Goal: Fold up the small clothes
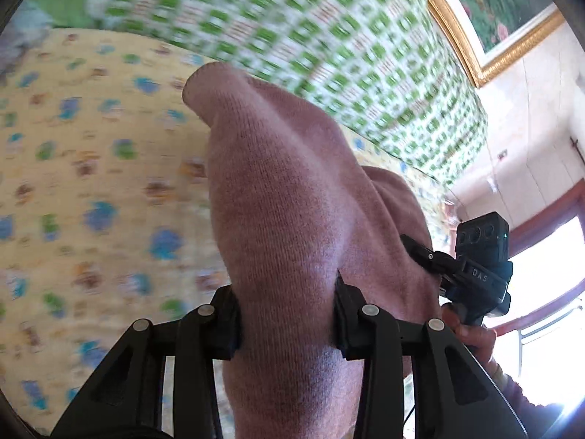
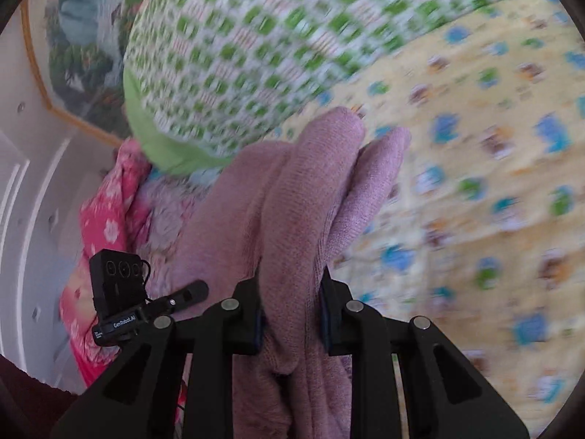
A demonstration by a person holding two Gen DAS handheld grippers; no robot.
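A dusty pink knitted garment (image 1: pixel 278 197) hangs between both grippers, lifted above a yellow patterned bedsheet (image 1: pixel 91 168). My left gripper (image 1: pixel 289 323) is shut on a thick fold of it; the cloth bulges forward past the fingers. My right gripper (image 2: pixel 290 320) is shut on another bunched part of the same garment (image 2: pixel 303 190), with folds sticking up ahead. The right gripper also shows at the right of the left wrist view (image 1: pixel 475 267), and the left gripper at the lower left of the right wrist view (image 2: pixel 120 296).
A green-and-white checked quilt (image 1: pixel 310 33) lies rolled along the back of the bed. A pink flowered cloth (image 2: pixel 106 219) lies at the bed's left end. A gold-framed painting (image 1: pixel 493 18) hangs on the wall. A bright window (image 1: pixel 548 274) is at the right.
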